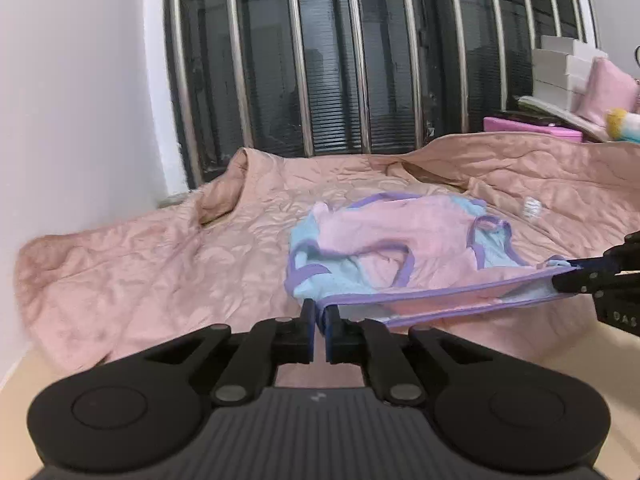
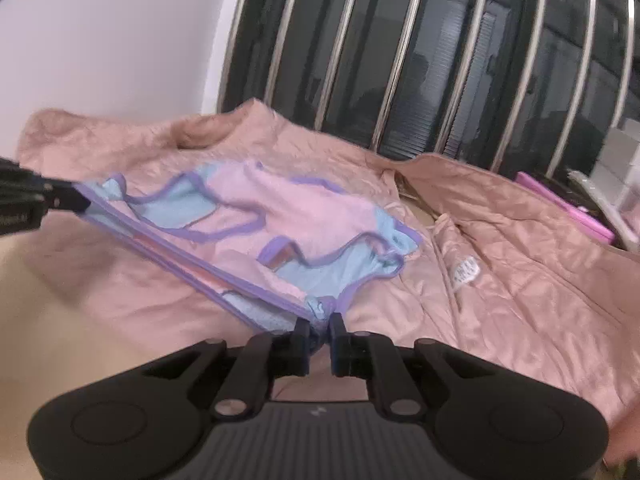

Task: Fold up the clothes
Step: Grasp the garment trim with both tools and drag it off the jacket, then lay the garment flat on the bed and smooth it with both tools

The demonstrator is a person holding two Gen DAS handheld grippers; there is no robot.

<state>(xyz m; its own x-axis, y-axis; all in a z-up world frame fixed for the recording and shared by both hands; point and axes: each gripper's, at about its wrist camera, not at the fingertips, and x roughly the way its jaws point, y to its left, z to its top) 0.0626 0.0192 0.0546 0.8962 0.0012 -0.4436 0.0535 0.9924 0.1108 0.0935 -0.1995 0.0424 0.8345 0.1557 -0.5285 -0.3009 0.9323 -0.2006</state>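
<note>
A small pink and light-blue garment with purple trim (image 1: 384, 248) lies on a pink quilt (image 1: 160, 260); it also shows in the right wrist view (image 2: 280, 224). My left gripper (image 1: 319, 314) is shut on one corner of its purple-edged hem. My right gripper (image 2: 320, 326) is shut on the other corner of the same hem. The hem is stretched taut between them and lifted a little off the quilt. The right gripper also shows at the right edge of the left wrist view (image 1: 576, 276), and the left gripper at the left edge of the right wrist view (image 2: 60, 200).
The pink quilt (image 2: 520, 272) covers the bed and is rumpled at the back. A barred window (image 1: 360, 60) stands behind it, a white wall (image 1: 80, 80) at the left. White boxes (image 1: 560, 64), a pink cushion (image 1: 608, 88) and a pink box (image 1: 532, 126) sit at the back right.
</note>
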